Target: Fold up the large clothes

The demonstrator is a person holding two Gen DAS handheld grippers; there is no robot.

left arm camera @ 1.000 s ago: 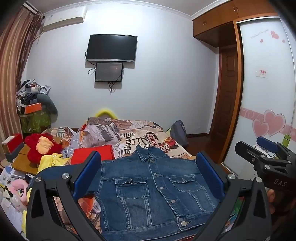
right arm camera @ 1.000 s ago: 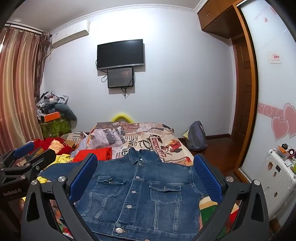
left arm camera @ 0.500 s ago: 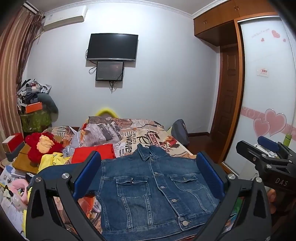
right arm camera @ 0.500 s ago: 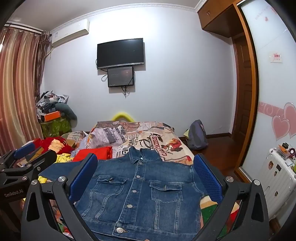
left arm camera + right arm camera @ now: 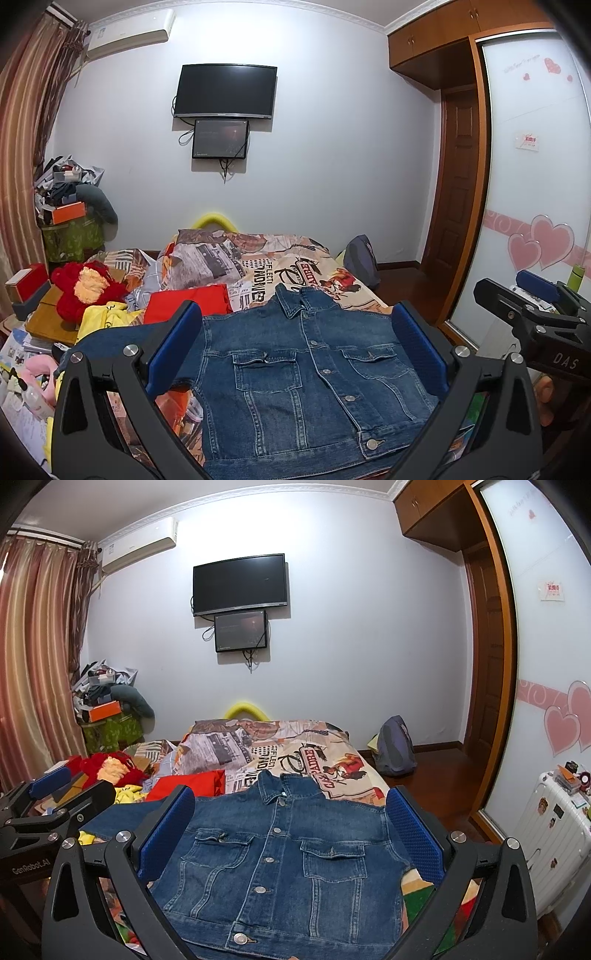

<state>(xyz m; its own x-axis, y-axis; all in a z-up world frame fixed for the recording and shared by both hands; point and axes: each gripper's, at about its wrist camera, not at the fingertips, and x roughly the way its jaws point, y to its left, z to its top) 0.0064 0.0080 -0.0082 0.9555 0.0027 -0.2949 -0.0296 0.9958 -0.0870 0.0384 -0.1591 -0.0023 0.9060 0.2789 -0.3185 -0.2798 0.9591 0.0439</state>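
A blue denim jacket (image 5: 295, 373) (image 5: 280, 853) lies flat and buttoned, front up, on the near end of the bed, collar pointing away from me. Its left sleeve stretches out to the left; the right side looks tucked in. My left gripper (image 5: 297, 350) hovers open above the jacket's chest, holding nothing. My right gripper (image 5: 291, 829) is also open over the jacket, nothing between its blue pads. Each gripper shows in the other's view: the right one (image 5: 535, 314) at the right edge, the left one (image 5: 55, 797) at the left edge.
The bed carries a printed quilt (image 5: 266, 266), a red garment (image 5: 188, 301), a yellow garment (image 5: 99, 317) and a red plush toy (image 5: 85, 286). Clutter lies on the left. A backpack (image 5: 395, 747) sits on the floor, a white suitcase (image 5: 550, 823) by the wardrobe door.
Both views have drifted only slightly; the jacket lies as before and both grippers stay open.
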